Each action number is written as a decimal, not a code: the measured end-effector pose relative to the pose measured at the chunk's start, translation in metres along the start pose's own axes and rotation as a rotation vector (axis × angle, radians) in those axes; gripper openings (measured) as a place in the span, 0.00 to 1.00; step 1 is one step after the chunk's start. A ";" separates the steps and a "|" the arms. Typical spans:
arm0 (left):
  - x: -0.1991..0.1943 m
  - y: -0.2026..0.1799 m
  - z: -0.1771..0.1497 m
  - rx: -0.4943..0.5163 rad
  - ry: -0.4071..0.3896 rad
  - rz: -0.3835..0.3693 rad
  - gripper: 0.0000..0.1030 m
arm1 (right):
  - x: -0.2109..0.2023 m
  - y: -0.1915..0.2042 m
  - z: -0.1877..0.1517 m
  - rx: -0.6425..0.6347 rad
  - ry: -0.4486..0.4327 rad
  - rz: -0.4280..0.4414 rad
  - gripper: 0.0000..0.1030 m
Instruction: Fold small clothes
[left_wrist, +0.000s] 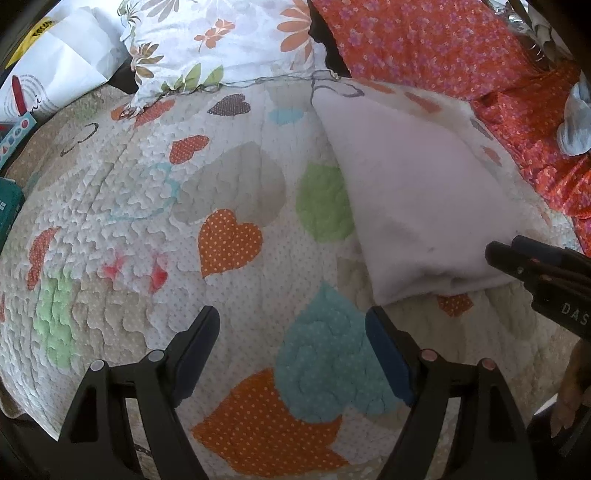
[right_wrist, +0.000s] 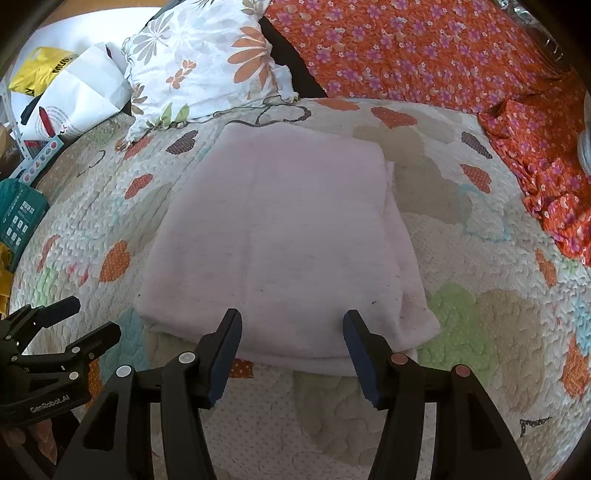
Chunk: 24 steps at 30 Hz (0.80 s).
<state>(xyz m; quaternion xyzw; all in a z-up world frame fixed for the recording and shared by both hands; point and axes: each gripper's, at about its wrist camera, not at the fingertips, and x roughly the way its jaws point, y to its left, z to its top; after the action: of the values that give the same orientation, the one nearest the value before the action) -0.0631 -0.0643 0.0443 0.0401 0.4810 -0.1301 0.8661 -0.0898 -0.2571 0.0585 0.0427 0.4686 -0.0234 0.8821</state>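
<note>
A pale pink folded cloth (right_wrist: 280, 236) lies flat on the heart-patterned quilt (right_wrist: 461, 332). In the left wrist view the cloth (left_wrist: 413, 192) lies to the right. My right gripper (right_wrist: 291, 321) is open and empty, its fingertips just over the cloth's near edge. It shows in the left wrist view (left_wrist: 517, 254) at the cloth's near right corner. My left gripper (left_wrist: 291, 317) is open and empty above the bare quilt (left_wrist: 147, 221), left of the cloth. It appears in the right wrist view (right_wrist: 85, 314) at the lower left.
A floral white pillow (right_wrist: 207, 62) lies at the back. An orange flowered sheet (right_wrist: 424, 48) covers the back right. White and yellow bags (right_wrist: 74, 85) and a teal box (right_wrist: 18, 214) sit at the left edge. A grey-white bundle (left_wrist: 576, 122) lies on the orange sheet.
</note>
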 end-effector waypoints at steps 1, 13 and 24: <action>0.000 0.000 0.000 0.000 0.000 0.000 0.78 | 0.000 0.000 0.000 0.001 0.000 -0.001 0.60; 0.000 0.001 -0.001 0.002 0.001 -0.001 0.78 | -0.002 -0.006 -0.002 0.011 0.000 -0.004 0.60; 0.001 0.002 -0.002 0.002 0.006 -0.005 0.78 | -0.002 -0.007 -0.002 0.010 0.000 -0.006 0.60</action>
<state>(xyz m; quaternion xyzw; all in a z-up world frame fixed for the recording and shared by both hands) -0.0638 -0.0624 0.0419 0.0402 0.4835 -0.1327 0.8643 -0.0933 -0.2642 0.0591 0.0454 0.4686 -0.0283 0.8818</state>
